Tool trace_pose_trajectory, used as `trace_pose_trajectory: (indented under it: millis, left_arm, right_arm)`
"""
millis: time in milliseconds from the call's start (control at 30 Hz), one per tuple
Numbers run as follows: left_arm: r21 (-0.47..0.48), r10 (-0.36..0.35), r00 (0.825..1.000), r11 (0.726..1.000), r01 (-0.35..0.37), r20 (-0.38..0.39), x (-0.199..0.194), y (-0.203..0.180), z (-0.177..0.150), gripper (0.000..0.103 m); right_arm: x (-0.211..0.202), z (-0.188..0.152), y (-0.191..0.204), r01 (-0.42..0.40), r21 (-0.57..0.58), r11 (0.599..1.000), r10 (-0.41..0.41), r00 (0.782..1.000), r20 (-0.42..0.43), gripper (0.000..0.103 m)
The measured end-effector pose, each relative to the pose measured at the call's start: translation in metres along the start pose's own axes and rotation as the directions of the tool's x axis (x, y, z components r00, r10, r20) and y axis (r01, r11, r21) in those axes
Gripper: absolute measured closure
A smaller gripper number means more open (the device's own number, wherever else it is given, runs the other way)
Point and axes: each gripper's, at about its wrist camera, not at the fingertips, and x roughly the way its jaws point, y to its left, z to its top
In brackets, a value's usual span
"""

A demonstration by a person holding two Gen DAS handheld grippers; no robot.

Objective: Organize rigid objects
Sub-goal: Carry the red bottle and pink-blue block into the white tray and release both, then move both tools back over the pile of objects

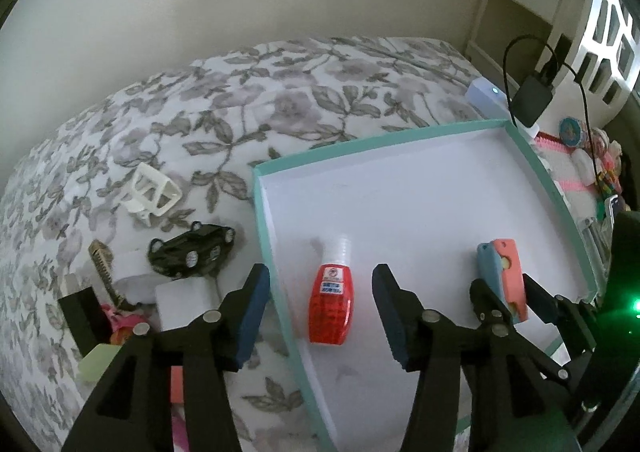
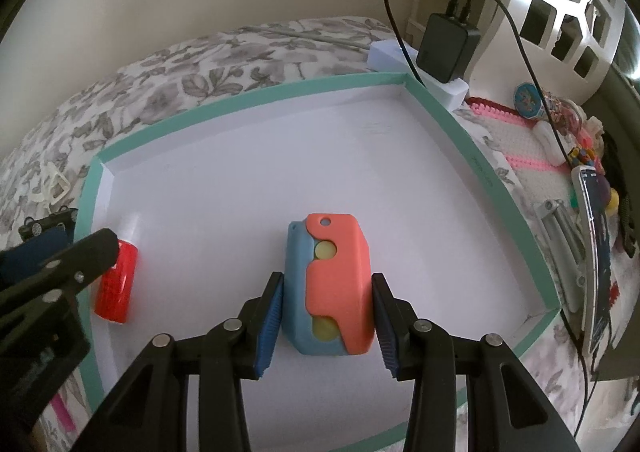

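Observation:
A white tray with a teal rim (image 1: 264,208) (image 2: 240,100) lies on the floral bed. A red bottle with a white cap (image 1: 332,304) (image 2: 116,284) lies in its left part. My left gripper (image 1: 320,316) is open, its fingers either side of the bottle and apart from it. My right gripper (image 2: 326,326) (image 1: 502,292) is shut on a coral and blue toy block (image 2: 332,284) (image 1: 504,276) low over the tray floor. A black toy car (image 1: 192,254) and a white plastic frame (image 1: 150,190) lie on the bed left of the tray.
Several small items, among them a white box (image 1: 184,304), a comb (image 1: 104,264) and a green piece (image 1: 98,362), lie near the left gripper. A charger with cables (image 2: 446,46), a pink and white mat (image 2: 524,148) and toys sit right of the tray.

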Motion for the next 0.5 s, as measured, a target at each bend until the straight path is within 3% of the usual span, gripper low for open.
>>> trace_pose_trajectory:
  millis: [67, 100, 133, 200, 300, 367, 500]
  left_arm:
    - [-0.015, -0.001, 1.000, 1.000, 0.001, 0.006, -0.004, 0.004, -0.001, 0.037]
    - [-0.023, 0.002, 1.000, 1.000, -0.001, 0.011, -0.006, 0.007, -0.001, 0.030]
    - [-0.032, 0.006, 1.000, 0.999, -0.006, 0.021, -0.010, 0.010, -0.002, 0.024]
    - [-0.043, 0.015, 0.999, 0.999, -0.013, 0.034, -0.014, 0.014, -0.003, 0.021]
    - [-0.066, 0.021, 0.998, 0.998, -0.017, 0.055, -0.023, 0.024, -0.006, 0.018]
    - [-0.095, 0.027, 0.997, 0.995, -0.020, 0.073, -0.031, 0.032, -0.008, 0.010]
    - [-0.132, 0.030, 0.995, 0.991, -0.018, 0.095, -0.046, 0.046, -0.010, 0.009]
  right_arm:
    - [-0.002, -0.001, 0.000, -0.003, 0.000, 1.000, 0.003, 1.000, 0.010, 0.056]
    - [-0.004, -0.002, 0.000, -0.006, -0.003, 1.000, 0.007, 1.000, 0.019, 0.052]
    - [-0.006, -0.003, 0.001, -0.007, -0.006, 1.000, 0.007, 1.000, 0.023, 0.040]
    - [-0.008, -0.005, 0.003, -0.009, -0.017, 1.000, 0.009, 1.000, 0.030, 0.034]
    - [-0.013, -0.008, 0.007, -0.002, -0.037, 0.999, 0.003, 0.999, 0.042, 0.033]
    - [-0.017, -0.010, 0.009, -0.004, -0.049, 0.999, 0.007, 0.998, 0.056, 0.029]
    - [-0.025, -0.013, 0.014, -0.024, -0.069, 0.997, 0.030, 0.996, 0.089, 0.017]
